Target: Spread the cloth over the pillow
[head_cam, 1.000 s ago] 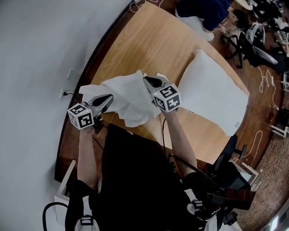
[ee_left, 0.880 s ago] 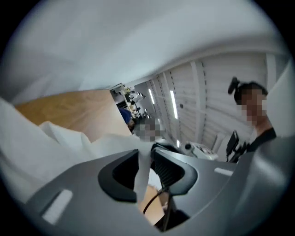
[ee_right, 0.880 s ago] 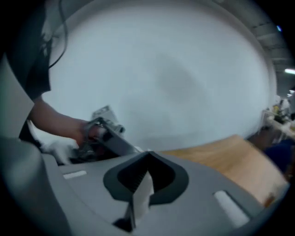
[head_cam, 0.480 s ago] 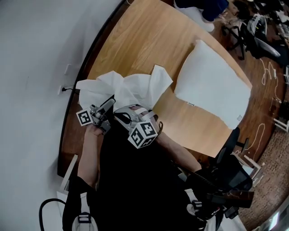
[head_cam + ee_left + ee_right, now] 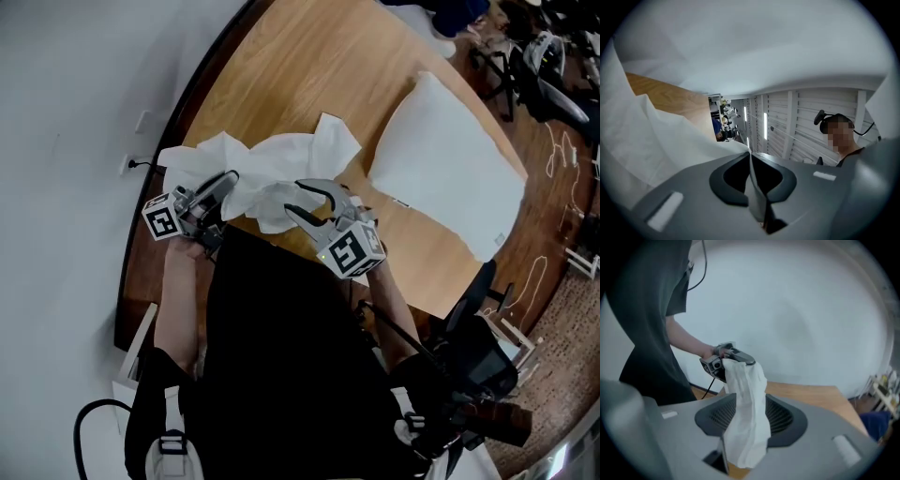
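1. The cloth (image 5: 272, 178) is lying bunched near the desk's (image 5: 309, 75) curved 9 o'clock edge, apart from the pillow (image 5: 450, 178), which is lying at its 2 o'clock.
2. The left gripper's (image 5: 225, 183) fingers are pressing together on a thin fold of the cloth, at its 8 o'clock end.
3. The right gripper's (image 5: 298, 197) fingers have just been opening and are standing spread at the cloth's 5 o'clock edge, with a strip of cloth hanging loose between them.
4. Bare desk is lying open at 12 o'clock of the cloth, and a narrower strip is showing between cloth and pillow.
5. A wall (image 5: 75, 112) is running close along the desk's 9 o'clock edge.
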